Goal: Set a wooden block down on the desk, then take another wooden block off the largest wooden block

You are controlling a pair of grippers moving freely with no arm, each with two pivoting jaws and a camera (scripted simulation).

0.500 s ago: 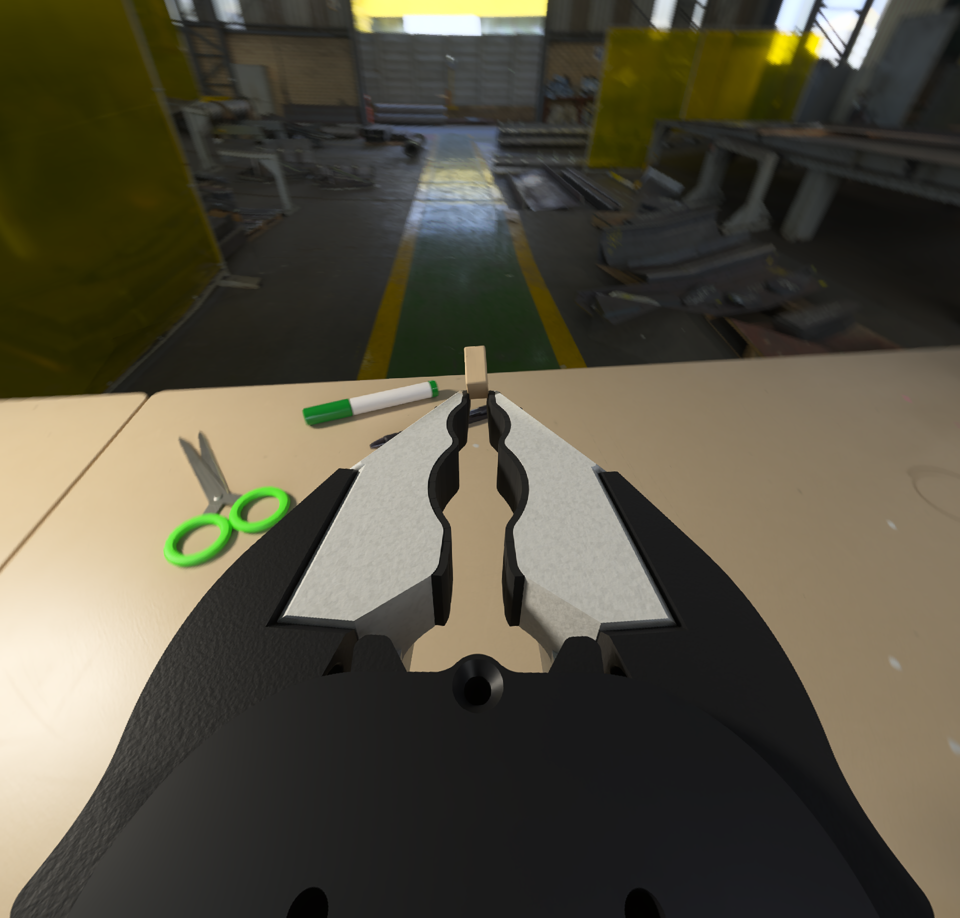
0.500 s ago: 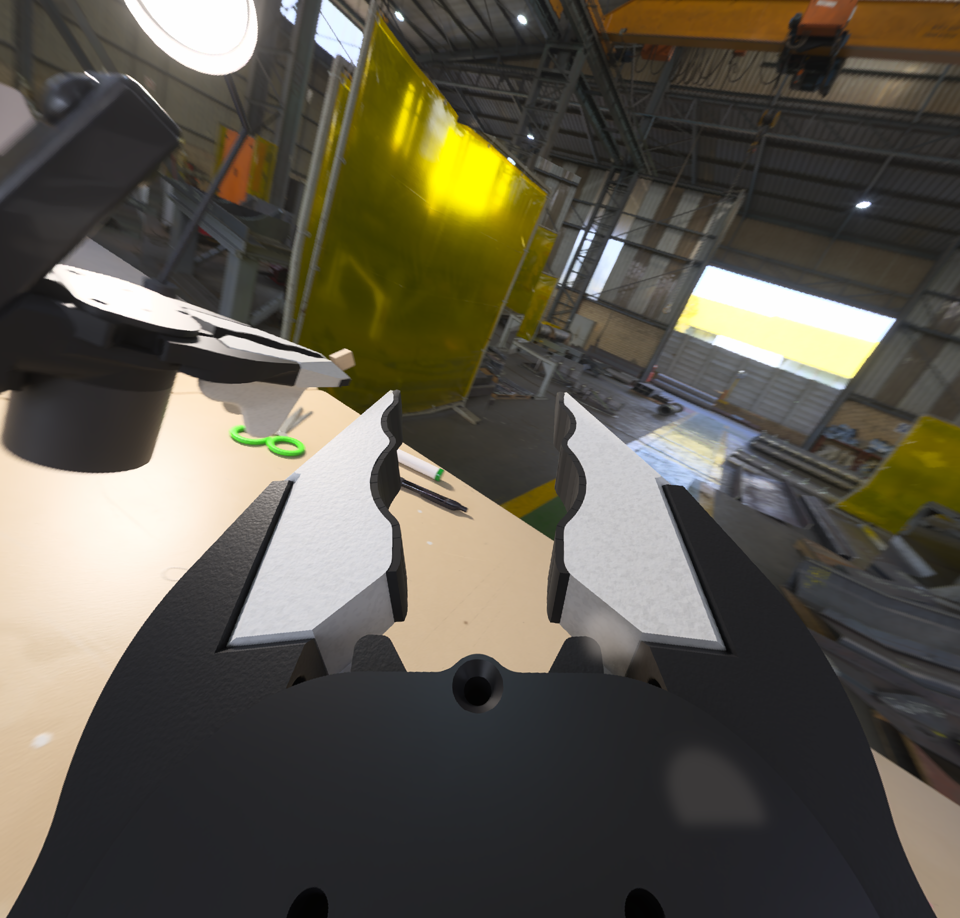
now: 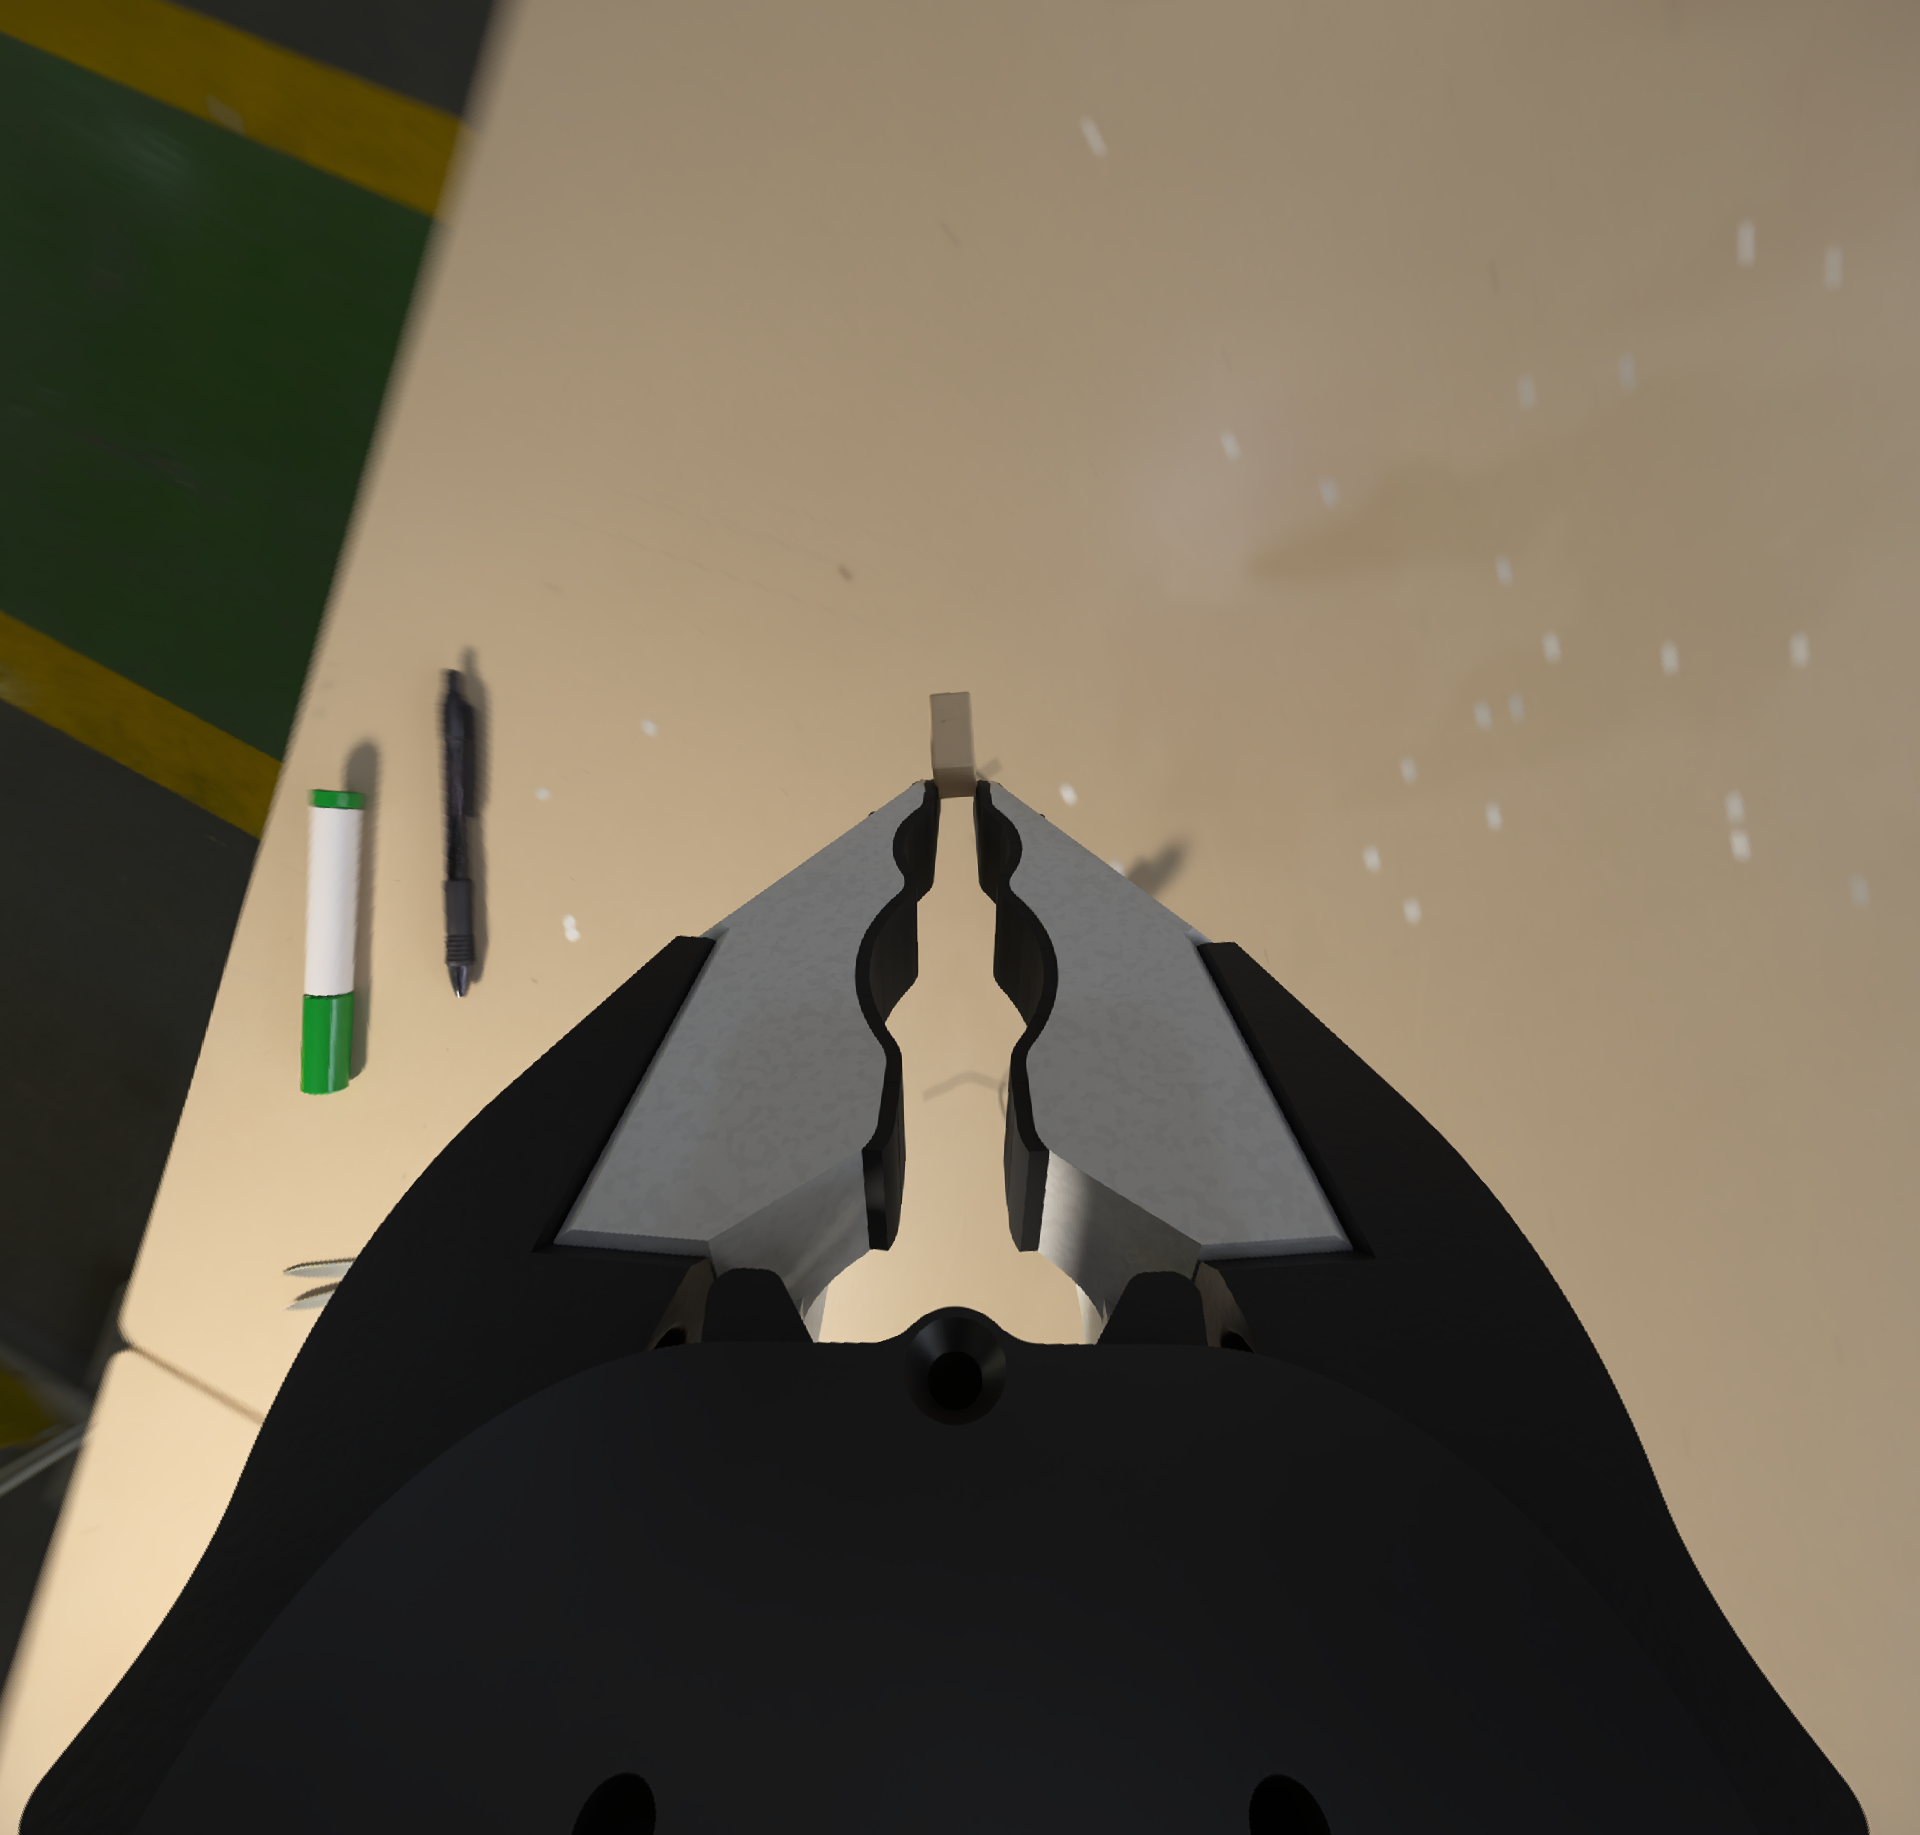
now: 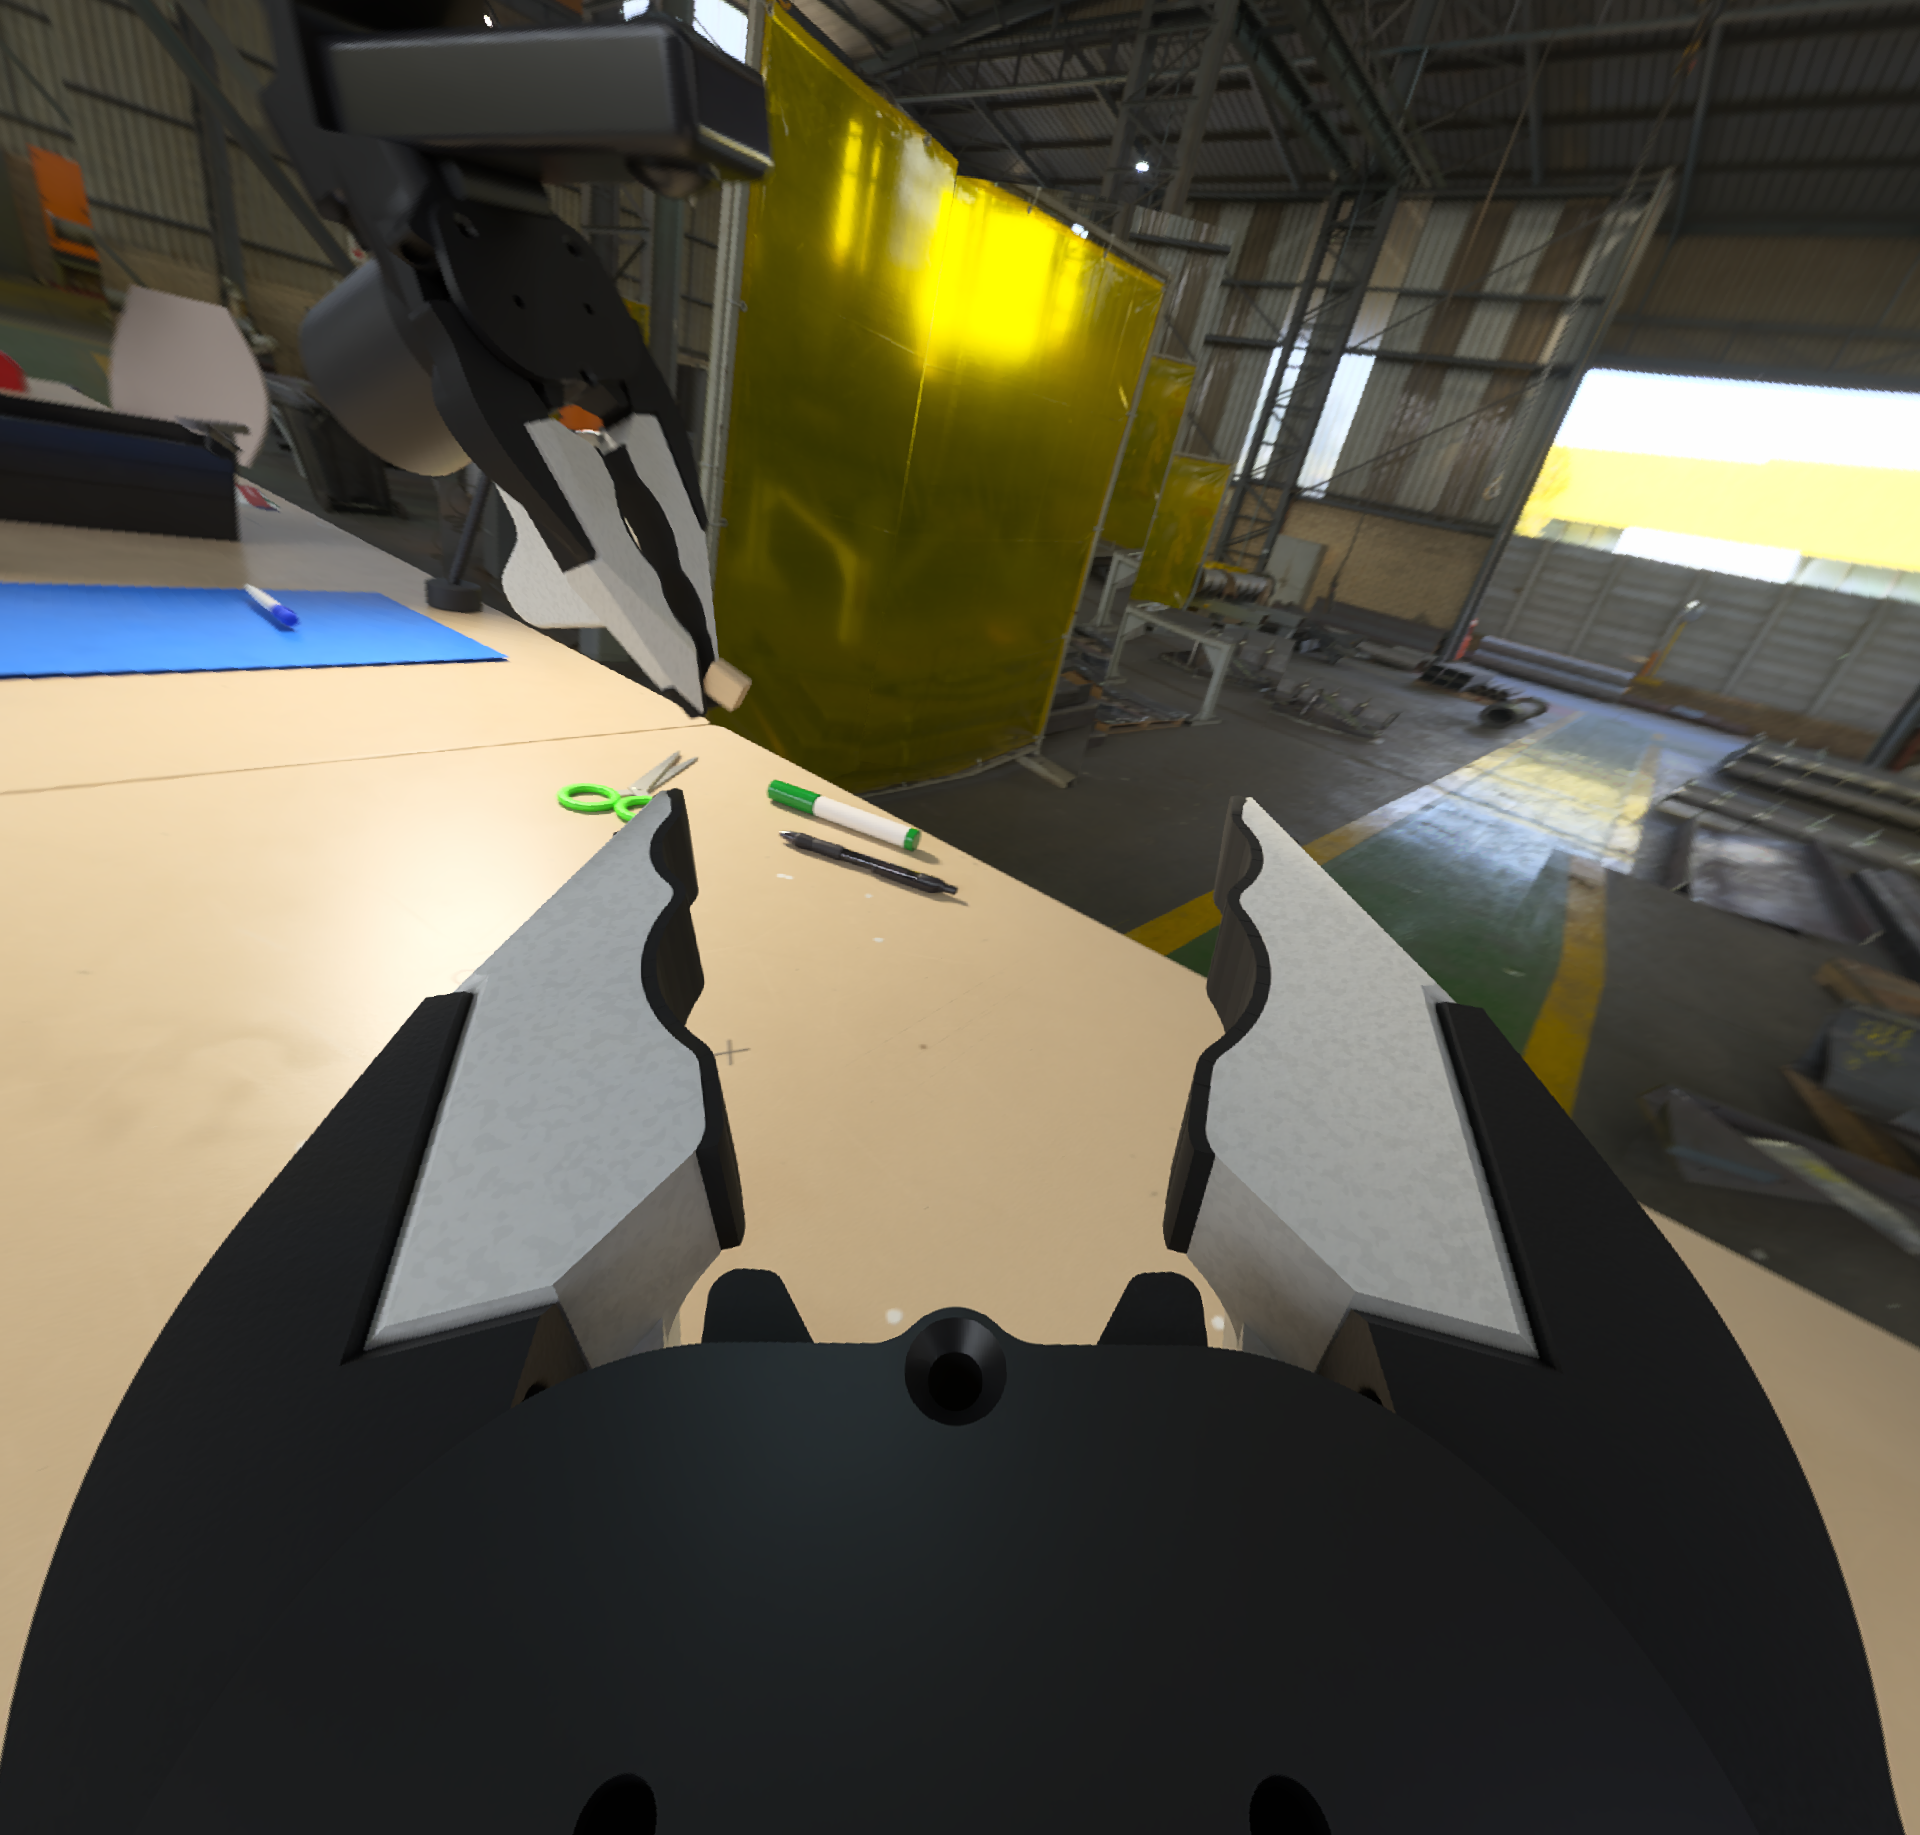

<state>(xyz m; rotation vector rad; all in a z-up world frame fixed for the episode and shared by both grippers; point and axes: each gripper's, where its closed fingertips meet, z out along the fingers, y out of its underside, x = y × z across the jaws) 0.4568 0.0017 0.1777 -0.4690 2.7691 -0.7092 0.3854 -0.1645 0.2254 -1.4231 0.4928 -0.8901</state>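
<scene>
Left wrist view: a small wooden block (image 3: 953, 743) is pinched right at the tips of the left gripper (image 3: 954, 790), fingers nearly together around it, with most of the block sticking out past them. The gripper is pointed steeply down at the desk (image 3: 1351, 331), and the block is held up in the air, not touching the top, which is backed up by the right wrist view where the same gripper (image 4: 704, 686) hangs tilted well above the desk with the block (image 4: 727, 686) at its tips. So the first step looks to be in hand, the set-down, and it's not done yet. Off to one side a pen (image 3: 458, 829) and a green marker (image 3: 334, 938) are lying parallel, well apart from the spot under the block, and the scissors (image 4: 615, 793) are past those, so the landing area seems free. The right gripper (image 4: 961, 814) is held low over the desk with its fingers spread wide and nothing between them, probably being kept ready for step two. The largest block and whatever sits on it can't be found in either view, so nothing can be said about that stack. Next move, as a guess: the block needs to be lowered until it's seated on the desk, then the fingers eased apart, since with such a shallow tip grip it could easily be tipped or dragged on release
</scene>
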